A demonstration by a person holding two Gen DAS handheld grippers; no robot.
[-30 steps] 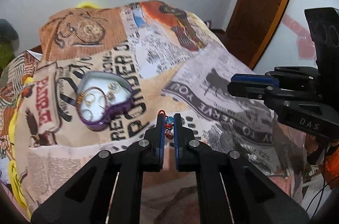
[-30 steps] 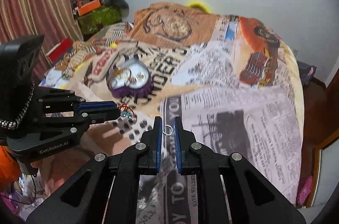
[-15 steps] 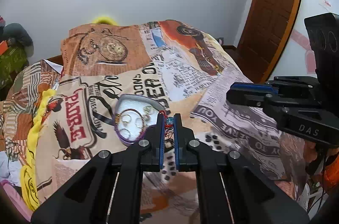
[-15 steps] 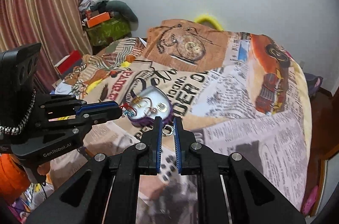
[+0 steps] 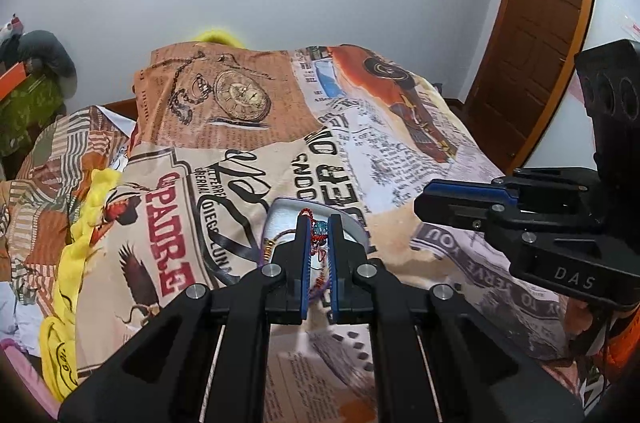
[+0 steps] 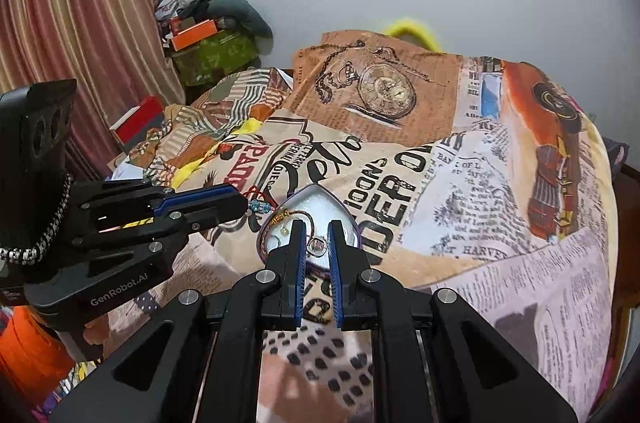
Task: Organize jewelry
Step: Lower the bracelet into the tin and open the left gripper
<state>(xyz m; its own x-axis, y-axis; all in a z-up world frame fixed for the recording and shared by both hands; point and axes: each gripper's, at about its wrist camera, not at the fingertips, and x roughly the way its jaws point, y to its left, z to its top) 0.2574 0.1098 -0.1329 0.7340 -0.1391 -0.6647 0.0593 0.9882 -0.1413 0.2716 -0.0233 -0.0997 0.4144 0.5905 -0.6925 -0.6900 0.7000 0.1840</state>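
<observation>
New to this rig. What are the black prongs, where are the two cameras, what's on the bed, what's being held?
No robot arm here: a person carries a two-finger tool in each hand, and each tool has a fisheye camera looking forward along its fingers. The black prongs at the bottom of each picture are that tool's own tongs; the other tool shows at the side. On the newspaper-print bedspread sits a heart-shaped tin with purple trim and a few pieces inside. The left tongs are shut on a red cord bracelet with a blue bead; the right tongs are shut on a small silver ring. Both hover at the tin.
</observation>
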